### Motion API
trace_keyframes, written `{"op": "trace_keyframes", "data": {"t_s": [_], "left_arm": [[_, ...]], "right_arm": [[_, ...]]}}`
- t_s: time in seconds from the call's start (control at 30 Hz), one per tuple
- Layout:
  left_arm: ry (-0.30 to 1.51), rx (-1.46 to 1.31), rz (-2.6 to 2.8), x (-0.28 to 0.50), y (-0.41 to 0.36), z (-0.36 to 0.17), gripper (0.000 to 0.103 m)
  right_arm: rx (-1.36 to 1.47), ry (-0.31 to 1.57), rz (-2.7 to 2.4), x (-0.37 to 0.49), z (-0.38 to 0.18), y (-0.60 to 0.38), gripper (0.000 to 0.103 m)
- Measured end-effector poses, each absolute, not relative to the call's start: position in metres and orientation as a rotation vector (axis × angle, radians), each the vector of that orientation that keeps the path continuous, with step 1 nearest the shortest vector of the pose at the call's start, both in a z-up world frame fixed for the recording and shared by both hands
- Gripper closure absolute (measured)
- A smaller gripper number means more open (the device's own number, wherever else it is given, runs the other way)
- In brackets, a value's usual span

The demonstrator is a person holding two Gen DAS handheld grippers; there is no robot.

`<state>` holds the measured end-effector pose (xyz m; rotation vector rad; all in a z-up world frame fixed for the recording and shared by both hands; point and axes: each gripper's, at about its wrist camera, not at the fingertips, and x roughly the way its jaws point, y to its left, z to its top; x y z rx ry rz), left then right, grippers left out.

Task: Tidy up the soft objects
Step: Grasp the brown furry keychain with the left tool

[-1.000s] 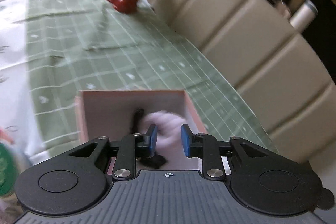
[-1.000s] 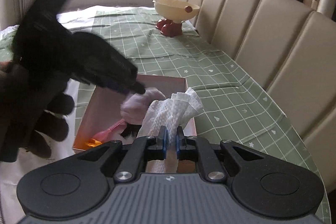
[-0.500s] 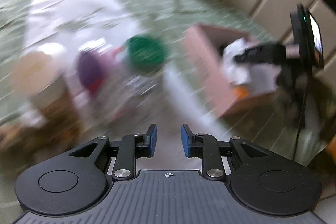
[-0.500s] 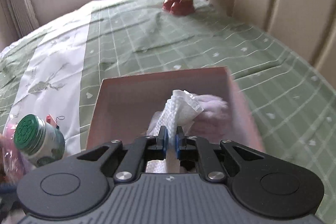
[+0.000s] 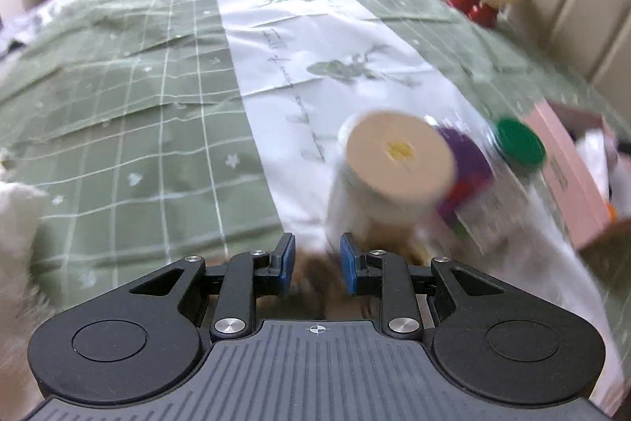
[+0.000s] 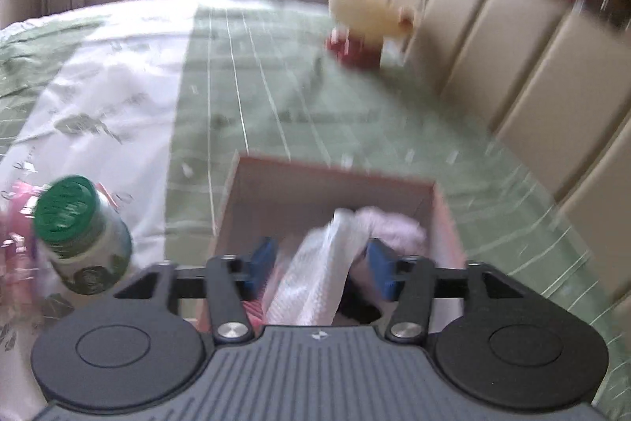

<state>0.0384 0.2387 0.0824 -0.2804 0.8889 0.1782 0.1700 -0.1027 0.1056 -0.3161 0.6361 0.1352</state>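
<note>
The left wrist view looks low across the bed (image 5: 157,105), the pink box (image 5: 568,184) at right edge. The right wrist view hangs close over that box (image 6: 335,180); both seemingly share the green-lidded jar (image 5: 519,143).

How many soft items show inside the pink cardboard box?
2: a white mesh cloth between the open right hand-held gripper fingers, and a pale pink fluffy item behind it. More may lie hidden underneath.
</note>
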Motion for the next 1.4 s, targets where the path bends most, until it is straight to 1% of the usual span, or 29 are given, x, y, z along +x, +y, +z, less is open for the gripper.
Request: {"op": "trace_keyframes", "data": {"t_s": [0.07, 0.13, 0.23, 0.33, 0.43, 0.53, 0.6, 0.67, 0.73, 0.8, 0.87, 1.0, 1.07, 1.1, 1.13, 1.2, 1.23, 1.33, 1.4], "left_arm": [[0.901, -0.36, 0.174, 0.051, 0.261, 0.067, 0.075], [0.962, -0.407, 0.179, 0.063, 0.277, 0.047, 0.075], [1.024, -0.428, 0.141, 0.057, 0.282, 0.03, 0.076], [1.053, -0.441, 0.079, 0.031, 0.272, 0.032, 0.076], [1.09, -0.469, 0.015, 0.001, 0.257, 0.03, 0.076], [1.103, -0.457, -0.01, -0.02, 0.238, 0.032, 0.076], [1.079, -0.452, 0.021, -0.027, 0.231, 0.04, 0.076], [1.01, -0.465, 0.062, -0.032, 0.226, 0.056, 0.076], [0.979, -0.441, 0.082, -0.027, 0.217, 0.068, 0.076], [0.997, -0.385, 0.087, -0.015, 0.205, 0.071, 0.076], [1.032, -0.314, 0.091, 0.001, 0.188, 0.063, 0.076], [1.102, -0.302, 0.039, 0.018, 0.162, 0.042, 0.072], [1.114, -0.265, 0.0, 0.019, 0.148, 0.037, 0.068], [1.106, -0.24, -0.012, 0.019, 0.143, 0.035, 0.062], [1.098, -0.23, -0.017, 0.019, 0.139, 0.034, 0.058], [1.092, -0.246, -0.022, 0.019, 0.137, 0.034, 0.053], [1.088, -0.26, -0.022, 0.018, 0.138, 0.035, 0.053], [1.058, -0.307, 0.004, 0.017, 0.14, 0.042, 0.053], [0.991, -0.372, 0.054, 0.012, 0.149, 0.056, 0.054]], "right_arm": [[-0.328, 0.597, 0.152, 0.148, 0.115, -0.092, 0.04], [-0.318, 0.604, 0.185, 0.129, 0.119, -0.083, 0.04], [-0.27, 0.708, 0.296, 0.107, 0.111, -0.065, 0.039], [-0.248, 0.873, 0.415, 0.094, 0.083, -0.047, 0.039], [-0.257, 0.96, 0.455, 0.086, 0.061, -0.032, 0.039], [-0.269, 1.01, 0.455, 0.086, 0.046, -0.025, 0.039], [-0.292, 1.042, 0.444, 0.088, 0.036, -0.023, 0.039], [-0.298, 1.072, 0.419, 0.089, 0.029, -0.026, 0.039], [-0.275, 1.071, 0.406, 0.086, 0.026, -0.036, 0.037], [-0.273, 1.068, 0.395, 0.086, 0.025, -0.04, 0.035], [-0.278, 1.065, 0.392, 0.084, 0.025, -0.042, 0.035], [-0.297, 1.057, 0.399, 0.08, 0.026, -0.048, 0.035], [-0.307, 1.046, 0.406, 0.076, 0.025, -0.052, 0.032], [-0.311, 1.04, 0.407, 0.074, 0.024, -0.054, 0.031], [-0.309, 1.035, 0.409, 0.072, 0.023, -0.056, 0.029], [-0.303, 1.023, 0.412, 0.068, 0.022, -0.06, 0.027], [-0.3, 1.015, 0.414, 0.066, 0.022, -0.061, 0.026], [-0.305, 0.997, 0.418, 0.062, 0.021, -0.063, 0.024], [-0.31, 0.991, 0.42, 0.061, 0.021, -0.063, 0.023]]}}
